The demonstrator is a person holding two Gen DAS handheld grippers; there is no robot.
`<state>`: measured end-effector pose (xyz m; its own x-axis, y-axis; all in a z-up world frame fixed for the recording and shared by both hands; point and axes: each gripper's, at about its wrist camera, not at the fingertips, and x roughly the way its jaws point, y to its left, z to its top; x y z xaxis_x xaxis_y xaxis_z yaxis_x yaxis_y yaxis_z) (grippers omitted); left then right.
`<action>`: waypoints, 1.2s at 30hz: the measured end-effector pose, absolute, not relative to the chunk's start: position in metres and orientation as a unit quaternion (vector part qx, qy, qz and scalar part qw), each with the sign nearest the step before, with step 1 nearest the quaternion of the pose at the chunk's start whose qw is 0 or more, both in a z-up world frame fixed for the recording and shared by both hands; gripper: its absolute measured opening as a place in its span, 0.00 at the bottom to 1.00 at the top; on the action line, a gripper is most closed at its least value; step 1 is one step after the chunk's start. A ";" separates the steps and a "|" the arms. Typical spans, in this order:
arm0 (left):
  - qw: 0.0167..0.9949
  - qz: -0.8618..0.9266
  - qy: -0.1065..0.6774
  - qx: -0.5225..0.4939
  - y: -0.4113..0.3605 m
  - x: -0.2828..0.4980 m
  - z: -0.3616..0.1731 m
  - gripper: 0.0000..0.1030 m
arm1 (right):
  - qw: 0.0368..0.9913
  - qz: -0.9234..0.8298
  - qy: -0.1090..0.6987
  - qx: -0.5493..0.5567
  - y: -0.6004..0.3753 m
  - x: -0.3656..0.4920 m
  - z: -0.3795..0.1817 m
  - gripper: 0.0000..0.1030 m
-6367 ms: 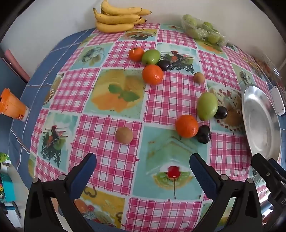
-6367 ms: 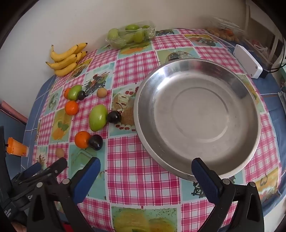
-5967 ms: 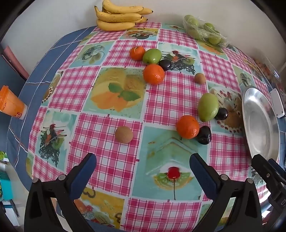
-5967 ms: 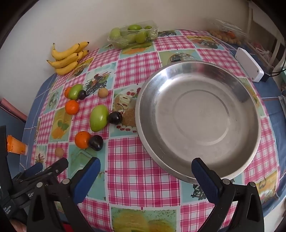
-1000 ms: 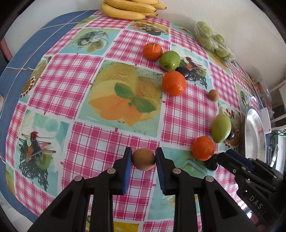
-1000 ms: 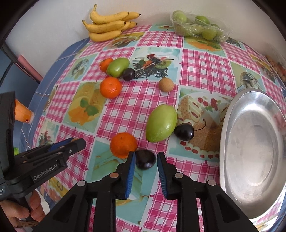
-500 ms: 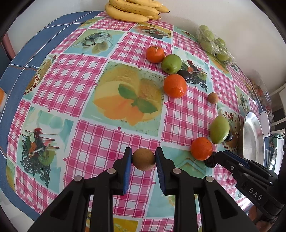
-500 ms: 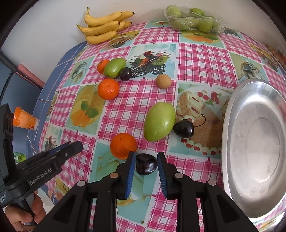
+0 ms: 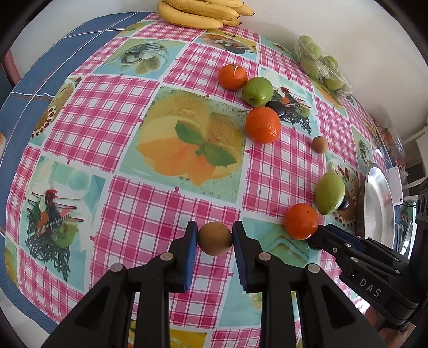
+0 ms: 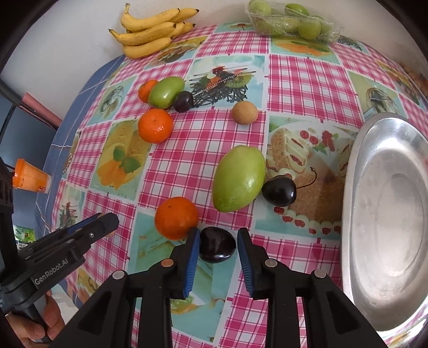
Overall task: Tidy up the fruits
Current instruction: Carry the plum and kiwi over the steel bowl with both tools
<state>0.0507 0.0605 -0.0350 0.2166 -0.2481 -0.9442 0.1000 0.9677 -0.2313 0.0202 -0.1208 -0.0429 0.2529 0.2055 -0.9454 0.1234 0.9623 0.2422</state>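
My left gripper [image 9: 215, 238] is shut on a small brown kiwi [image 9: 214, 238], low over the checked tablecloth [image 9: 133, 112]. A dark plum [image 10: 217, 244] sits between the blue pads of my right gripper [image 10: 218, 242]. Its jaws are opening slightly, and the pads still touch the plum on both sides. An orange [image 10: 176, 218] lies against the plum's left. Beyond it are a large green mango [image 10: 239, 178] and a dark cherry [image 10: 279, 190]. The steel plate [image 10: 355, 171] lies to the right, with nothing in it.
Farther back lie an orange [image 10: 155, 125], a green fruit [image 10: 165, 92], a small orange [image 10: 145, 89], a dark plum [image 10: 184, 101] and another kiwi [image 10: 244, 112]. Bananas [image 10: 152, 30] and bagged green fruit [image 10: 291, 22] lie by the wall. An orange cup [image 10: 30, 180] stands left.
Since six seconds ago both grippers came down and shut, the left on the kiwi, the right on the plum. Within the last second the right pads spread a little.
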 end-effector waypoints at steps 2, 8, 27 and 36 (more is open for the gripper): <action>0.777 -0.112 0.617 -0.060 0.060 0.051 -0.036 0.27 | 0.778 0.028 0.613 0.131 -0.119 0.021 -0.045 0.31; 0.775 -0.111 0.620 -0.057 0.059 0.051 -0.039 0.27 | 0.779 0.026 0.614 0.122 -0.115 0.025 -0.047 0.32; 0.786 -0.104 0.609 -0.039 0.051 0.054 -0.024 0.27 | 0.786 0.034 0.604 0.128 -0.121 0.020 -0.027 0.29; 0.795 -0.112 0.596 -0.024 0.026 0.059 -0.004 0.27 | 0.812 0.004 0.573 0.114 -0.138 0.014 0.001 0.29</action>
<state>0.0588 0.0258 -0.0038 0.2641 -0.2076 -0.9419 0.1493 0.9736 -0.1728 0.0143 -0.1377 0.0013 0.3433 0.1369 -0.9292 0.1247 0.9739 0.1895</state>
